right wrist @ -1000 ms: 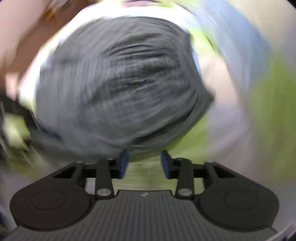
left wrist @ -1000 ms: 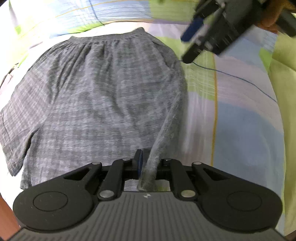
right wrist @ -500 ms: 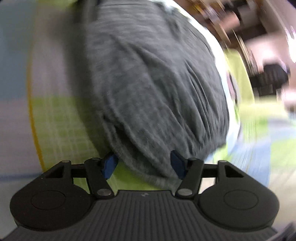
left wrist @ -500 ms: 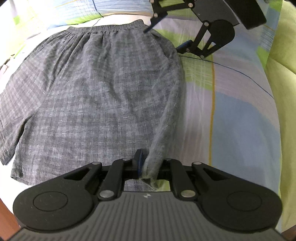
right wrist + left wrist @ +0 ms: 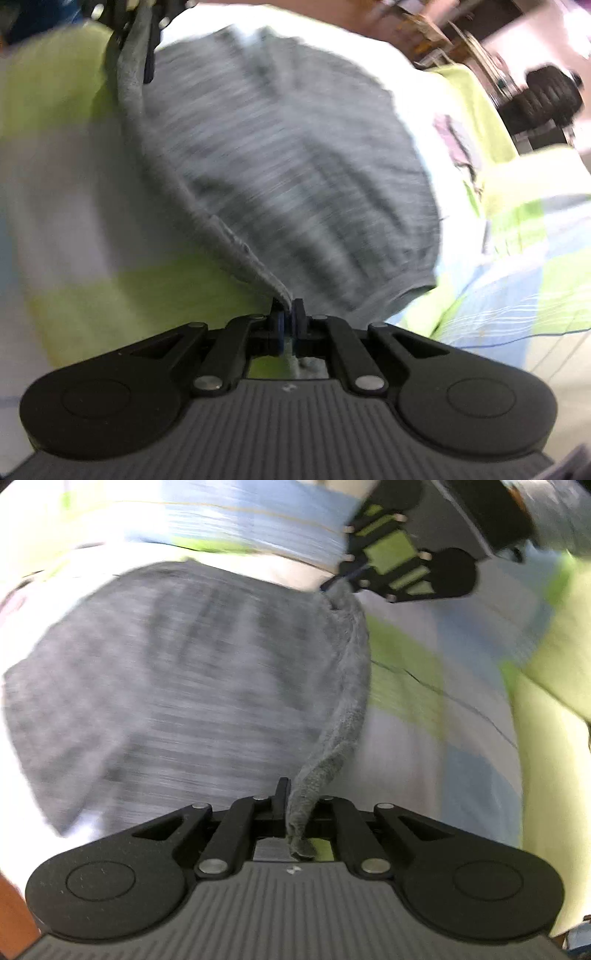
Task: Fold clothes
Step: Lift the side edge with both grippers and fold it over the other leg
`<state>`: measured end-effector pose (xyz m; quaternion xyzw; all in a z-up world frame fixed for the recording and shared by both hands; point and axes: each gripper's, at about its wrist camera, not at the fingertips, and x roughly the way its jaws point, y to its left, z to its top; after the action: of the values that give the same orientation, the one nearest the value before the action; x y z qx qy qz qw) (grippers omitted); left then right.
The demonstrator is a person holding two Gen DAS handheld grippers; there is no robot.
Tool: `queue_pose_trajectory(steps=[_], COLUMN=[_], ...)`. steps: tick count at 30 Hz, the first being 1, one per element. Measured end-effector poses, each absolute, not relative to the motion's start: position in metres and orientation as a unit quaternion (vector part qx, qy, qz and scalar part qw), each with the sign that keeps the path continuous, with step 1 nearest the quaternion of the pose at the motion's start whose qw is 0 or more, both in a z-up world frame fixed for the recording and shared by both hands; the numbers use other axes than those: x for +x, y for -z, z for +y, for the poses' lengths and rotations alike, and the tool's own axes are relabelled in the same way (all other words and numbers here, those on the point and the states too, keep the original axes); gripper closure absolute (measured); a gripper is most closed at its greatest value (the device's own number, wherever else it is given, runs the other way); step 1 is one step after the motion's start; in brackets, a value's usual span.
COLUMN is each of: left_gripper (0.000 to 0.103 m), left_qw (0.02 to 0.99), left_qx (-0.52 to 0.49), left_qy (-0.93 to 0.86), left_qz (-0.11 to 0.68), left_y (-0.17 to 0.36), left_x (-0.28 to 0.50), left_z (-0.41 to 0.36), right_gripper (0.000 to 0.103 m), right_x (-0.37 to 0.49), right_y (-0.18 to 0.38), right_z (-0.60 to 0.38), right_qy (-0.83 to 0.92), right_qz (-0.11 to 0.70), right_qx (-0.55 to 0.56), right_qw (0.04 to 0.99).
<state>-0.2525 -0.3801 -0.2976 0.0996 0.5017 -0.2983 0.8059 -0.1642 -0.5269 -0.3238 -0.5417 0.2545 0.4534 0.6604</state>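
Left wrist view shows my left gripper (image 5: 291, 808) clamped on the grey shorts' (image 5: 177, 686) hem corner, my right gripper (image 5: 341, 585) pinching the waistband corner. Between these 2 grips the lifted edge runs taut; the rest lies leftward on the bedsheet (image 5: 443, 709), so I'd carry it that way.

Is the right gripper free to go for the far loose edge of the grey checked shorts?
Probably not: the right gripper is shut on one edge of the grey checked shorts, and so is the left gripper.
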Motion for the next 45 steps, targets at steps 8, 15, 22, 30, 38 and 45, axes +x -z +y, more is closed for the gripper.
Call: queue_pose_trajectory(steps=[8, 15, 22, 30, 38, 45], left_gripper=[0.103, 0.103, 0.095, 0.091, 0.061, 0.061], left_qw=[0.837, 0.815, 0.776, 0.753, 0.784, 0.765], left_qx=[0.086, 0.092, 0.088, 0.047, 0.091, 0.112], left_qy=[0.234, 0.248, 0.245, 0.238, 0.238, 0.236], left_qz=[0.487, 0.516, 0.574, 0.611, 0.566, 0.589], left_y=[0.267, 0.313, 0.359, 0.360, 0.345, 0.370], left_x=[-0.109, -0.009, 0.047, 0.058, 0.083, 0.085], left_z=[-0.274, -0.243, -0.224, -0.200, -0.208, -0.207], right_gripper=[0.103, 0.103, 0.100, 0.047, 0.053, 0.053], right_x=[-0.018, 0.092, 0.141, 0.142, 0.123, 0.130], right_y=[0.286, 0.327, 0.369, 0.359, 0.360, 0.392], right_z=[-0.440, -0.403, -0.388, -0.418, -0.494, -0.514], right_qy=[-0.434, -0.435, -0.419, -0.263, -0.129, -0.095], right_qz=[0.285, 0.375, 0.459, 0.467, 0.513, 0.541], right_qx=[-0.468, -0.418, -0.388, -0.316, -0.083, -0.016], right_qw=[0.715, 0.704, 0.681, 0.783, 0.844, 0.835])
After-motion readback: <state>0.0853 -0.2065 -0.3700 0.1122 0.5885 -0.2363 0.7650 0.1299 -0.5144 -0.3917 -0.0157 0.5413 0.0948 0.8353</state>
